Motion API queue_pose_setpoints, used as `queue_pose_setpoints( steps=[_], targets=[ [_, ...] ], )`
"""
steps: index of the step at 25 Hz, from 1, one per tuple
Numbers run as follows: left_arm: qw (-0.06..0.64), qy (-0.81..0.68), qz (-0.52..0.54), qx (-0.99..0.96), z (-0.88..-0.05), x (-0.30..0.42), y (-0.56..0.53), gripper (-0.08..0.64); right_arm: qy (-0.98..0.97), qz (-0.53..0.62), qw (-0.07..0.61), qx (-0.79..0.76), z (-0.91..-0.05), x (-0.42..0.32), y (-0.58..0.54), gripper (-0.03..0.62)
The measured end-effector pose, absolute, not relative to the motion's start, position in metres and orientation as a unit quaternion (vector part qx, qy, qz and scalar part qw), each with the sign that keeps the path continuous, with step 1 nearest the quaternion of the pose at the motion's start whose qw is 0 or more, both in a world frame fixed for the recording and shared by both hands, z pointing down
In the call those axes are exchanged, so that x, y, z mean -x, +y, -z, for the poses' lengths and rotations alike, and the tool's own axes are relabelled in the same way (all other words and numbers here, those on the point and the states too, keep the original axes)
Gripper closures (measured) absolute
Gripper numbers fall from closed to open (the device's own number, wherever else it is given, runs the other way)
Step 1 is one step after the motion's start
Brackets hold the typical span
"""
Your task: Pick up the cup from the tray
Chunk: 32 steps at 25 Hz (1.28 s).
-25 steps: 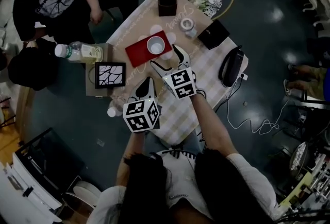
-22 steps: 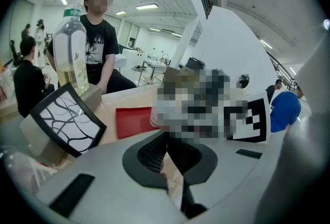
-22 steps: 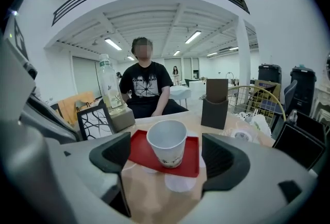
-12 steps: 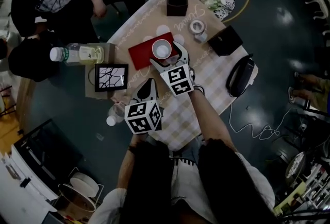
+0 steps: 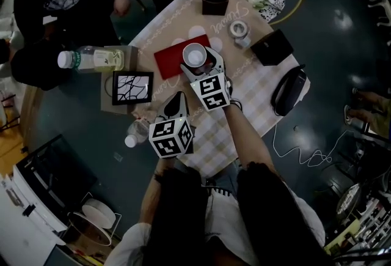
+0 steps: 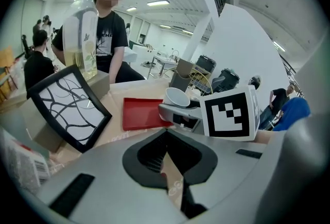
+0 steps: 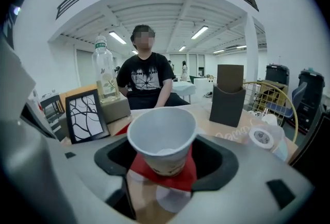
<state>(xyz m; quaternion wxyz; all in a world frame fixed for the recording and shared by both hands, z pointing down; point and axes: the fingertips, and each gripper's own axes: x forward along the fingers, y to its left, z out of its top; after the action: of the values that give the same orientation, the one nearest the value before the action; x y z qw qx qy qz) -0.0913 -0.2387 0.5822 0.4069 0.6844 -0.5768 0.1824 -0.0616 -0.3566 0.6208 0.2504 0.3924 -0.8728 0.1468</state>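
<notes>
Now the right gripper's point(image 5: 200, 66) wide jaws, just closing, flank the cup point(image 7: 162, 138) on the red tray point(image 5: 168, 63); the left gripper point(image 6: 166, 138) sits near the tray, jaws together, empty.

Cup point(image 7: 162, 140) white, with a faint brownish print low on its side, hard to make out. Tray point(image 5: 170, 62) red. Surface point(image 5: 256, 84) tan under a pale checked cloth. Frame point(image 5: 132, 88) black, picture white with black branching lines. Left gripper point(image 5: 177, 98) and right gripper point(image 5: 198, 64) grey, cubes black-and-white squares.
</notes>
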Motion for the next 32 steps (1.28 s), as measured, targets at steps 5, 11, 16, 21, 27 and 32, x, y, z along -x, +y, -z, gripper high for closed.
queue_pose_setpoints(
  steps=[5, 11, 16, 21, 27, 32],
  targets=[
    [0.4, -0.574, -0.186, -0.69, -0.579, 0.086, -0.238, 0.554, -0.876, -0.125, 0.267, -0.382, -0.616, 0.065, -0.354, 0.268],
    [0.381, -0.573, -0.206, -0.696, -0.577, 0.087, -0.233, 0.554, -0.881, -0.125, 0.255, -0.379, -0.594, 0.061, -0.343, 0.268],
    [0.38, -0.567, -0.202, -0.702, -0.569, 0.081, -0.224, 0.554, -0.881, -0.126, 0.251, -0.381, -0.579, 0.047, -0.32, 0.268],
    [0.37, -0.555, -0.199, -0.718, -0.558, 0.067, -0.222, 0.554, -0.873, -0.121, 0.255, -0.397, -0.572, 0.025, -0.301, 0.27],
    [0.355, -0.536, -0.204, -0.738, -0.548, 0.047, -0.213, 0.554, -0.86, -0.124, 0.25, -0.426, -0.562, -0.006, -0.285, 0.27],
    [0.346, -0.525, -0.207, -0.75, -0.542, 0.032, -0.204, 0.554, -0.852, -0.125, 0.245, -0.446, -0.555, -0.03, -0.271, 0.27]
  ],
)
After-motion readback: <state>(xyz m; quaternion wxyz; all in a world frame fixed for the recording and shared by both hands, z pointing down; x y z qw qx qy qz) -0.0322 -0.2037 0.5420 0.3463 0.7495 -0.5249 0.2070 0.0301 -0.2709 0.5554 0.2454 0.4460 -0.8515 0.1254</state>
